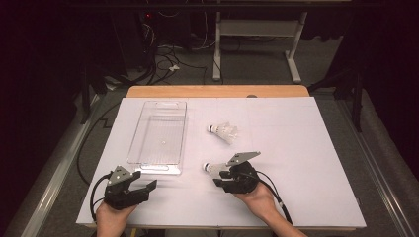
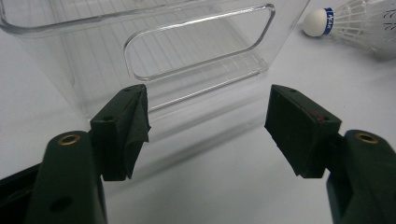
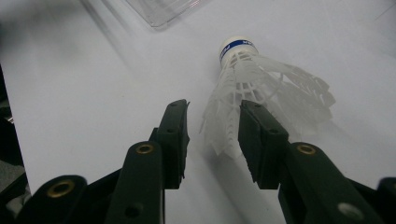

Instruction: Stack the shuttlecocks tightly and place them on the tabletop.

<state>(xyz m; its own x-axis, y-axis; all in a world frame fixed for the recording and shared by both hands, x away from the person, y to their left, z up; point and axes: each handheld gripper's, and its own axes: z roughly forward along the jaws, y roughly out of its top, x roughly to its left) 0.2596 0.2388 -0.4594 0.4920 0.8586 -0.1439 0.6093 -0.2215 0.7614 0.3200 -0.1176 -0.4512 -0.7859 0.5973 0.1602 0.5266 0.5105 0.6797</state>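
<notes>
a: why is the right gripper [image 3: 212,133] set so low, jaws lying almost flat along the table [image 1: 306,148]?

b: to come in around the skirt of the near shuttlecock [image 3: 261,93], which lies on its side. the feather end sits between the two fingers [image 3: 175,130], the white cork tip pointing away beyond them. the jaws are roughly half open; one finger looks to be at the skirt's edge, the other stands clear of it with a gap, so i'd judge there is no grip yet.

a: and the left gripper [image 2: 208,123]?

b: wide open, nothing between its jaws. it rests low just short of the end wall of the clear bin [image 2: 196,51], facing its handle slot, probably waiting or ready to steady it.

a: anything else near?

b: a second shuttlecock [image 1: 223,132] lies beyond the right fingers, well apart from the near one [image 1: 213,169], beside the bin's long wall [image 1: 184,133].

a: what's in the way?

b: little. the bin's corner is off past the right fingers. the skirt is soft and open, so a squeeze could crush it or let it roll.
</notes>
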